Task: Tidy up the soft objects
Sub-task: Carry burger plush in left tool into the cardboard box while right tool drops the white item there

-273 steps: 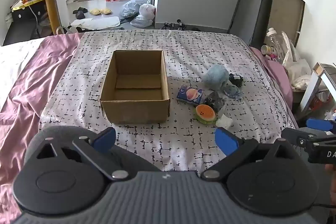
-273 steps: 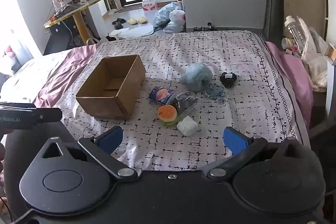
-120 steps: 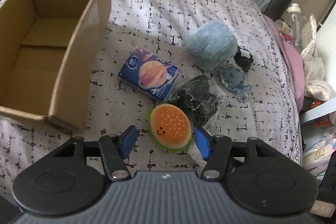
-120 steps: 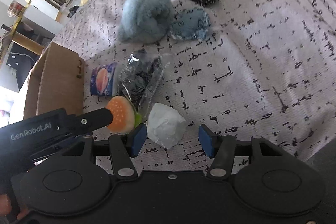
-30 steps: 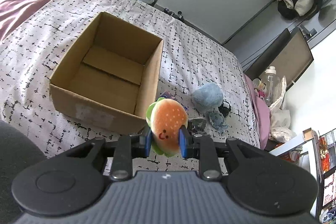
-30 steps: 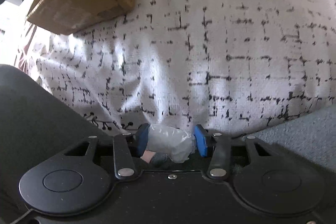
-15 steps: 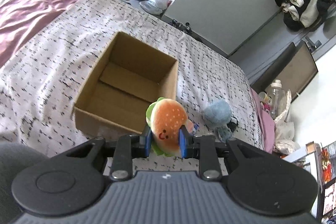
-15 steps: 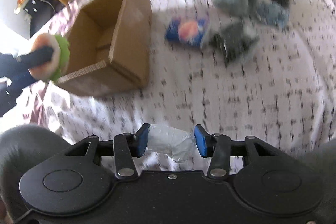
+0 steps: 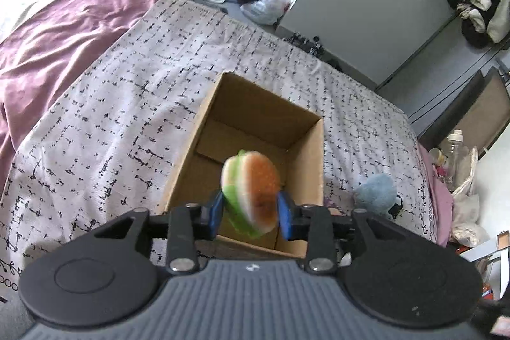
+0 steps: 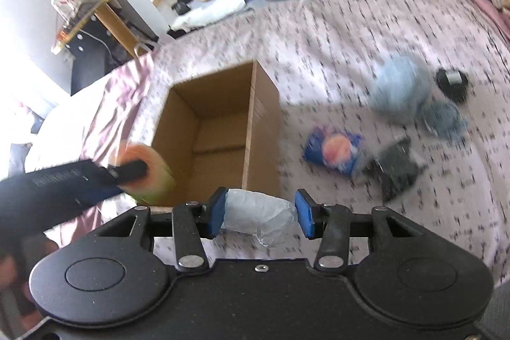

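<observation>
My left claw [image 9: 250,214] has just been opening around the blurry orange-and-green plush burger [image 9: 251,193] over the open brown cardboard box [image 9: 207,129], while my right claw [image 10: 259,217] squeezes a crinkly white plastic-wrapped lump [image 10: 258,217].

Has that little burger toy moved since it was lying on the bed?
Yes. The burger plush is now off the bedspread, between the left tongs over the cardboard box, their jaws just opening.
</observation>
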Motion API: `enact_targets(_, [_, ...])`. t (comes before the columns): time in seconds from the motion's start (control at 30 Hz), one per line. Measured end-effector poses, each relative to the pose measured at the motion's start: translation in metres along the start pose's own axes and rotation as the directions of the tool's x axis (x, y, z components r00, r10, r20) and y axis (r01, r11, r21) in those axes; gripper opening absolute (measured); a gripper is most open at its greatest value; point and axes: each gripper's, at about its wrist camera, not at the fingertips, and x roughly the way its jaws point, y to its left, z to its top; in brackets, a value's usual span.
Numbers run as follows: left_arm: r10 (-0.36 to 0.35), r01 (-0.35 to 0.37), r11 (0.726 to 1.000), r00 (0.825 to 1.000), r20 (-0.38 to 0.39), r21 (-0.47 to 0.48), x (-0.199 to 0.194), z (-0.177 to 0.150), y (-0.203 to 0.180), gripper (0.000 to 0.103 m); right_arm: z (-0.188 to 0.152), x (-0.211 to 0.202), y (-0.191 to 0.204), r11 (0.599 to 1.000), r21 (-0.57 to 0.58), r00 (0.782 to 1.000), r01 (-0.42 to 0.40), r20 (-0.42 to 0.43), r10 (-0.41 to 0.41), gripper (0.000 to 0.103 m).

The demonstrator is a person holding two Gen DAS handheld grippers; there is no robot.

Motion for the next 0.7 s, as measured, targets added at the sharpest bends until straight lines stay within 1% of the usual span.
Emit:
enact_targets(0.07, [-0.005,0.004,1.0,1.0,-0.005,-0.018,0.001,0.001,0.004,0.046,0.006,0.002,0.005,1.0,-0.003,1.0,-0.016,0.013,0.016,0.045])
enact_targets(0.13, [0.0,0.0,1.0,1.0,0.0,-0.02,0.001,0.0,0.007,0.049,0.012,0.005,0.012,0.999,-0.013,0.999,-0.032,0.023,0.032,0.045])
enact_targets(0.3, [0.01,-0.01,1.0,1.0,0.001,-0.027,-0.004,0.001,0.012,0.051,0.021,0.022,0.024,0.998,-0.024,0.998,-0.056,0.018,0.057,0.045])
enact_targets(0.4, [0.023,-0.023,0.999,1.0,0.006,-0.028,-0.007,0.002,0.016,0.057,0.023,0.031,0.029,0.998,-0.029,0.998,-0.064,0.008,0.065,0.045])
enact_targets(0.43, [0.029,-0.029,0.999,1.0,0.009,-0.031,-0.009,0.002,0.018,0.06,0.023,0.034,0.03,0.997,-0.029,0.998,-0.069,0.003,0.069,0.045])
enact_targets(0.53, [0.048,-0.047,0.998,0.999,0.025,-0.04,-0.012,0.003,0.023,0.064,0.024,0.042,0.034,0.997,-0.037,0.998,-0.071,-0.002,0.071,0.045])
enact_targets(0.57, [0.056,-0.055,0.998,0.998,0.029,-0.041,-0.013,0.003,0.024,0.068,0.024,0.044,0.037,0.997,-0.04,0.998,-0.068,-0.003,0.068,0.045])
enact_targets(0.63, [0.085,-0.083,0.996,0.996,0.035,-0.045,-0.013,0.002,0.028,0.073,0.023,0.05,0.039,0.997,-0.045,0.998,-0.07,-0.009,0.069,0.045])
enact_targets(0.7, [0.108,-0.106,0.993,0.993,0.041,-0.049,-0.013,0.003,0.031,0.073,0.022,0.056,0.042,0.996,-0.052,0.997,-0.074,-0.018,0.073,0.045])
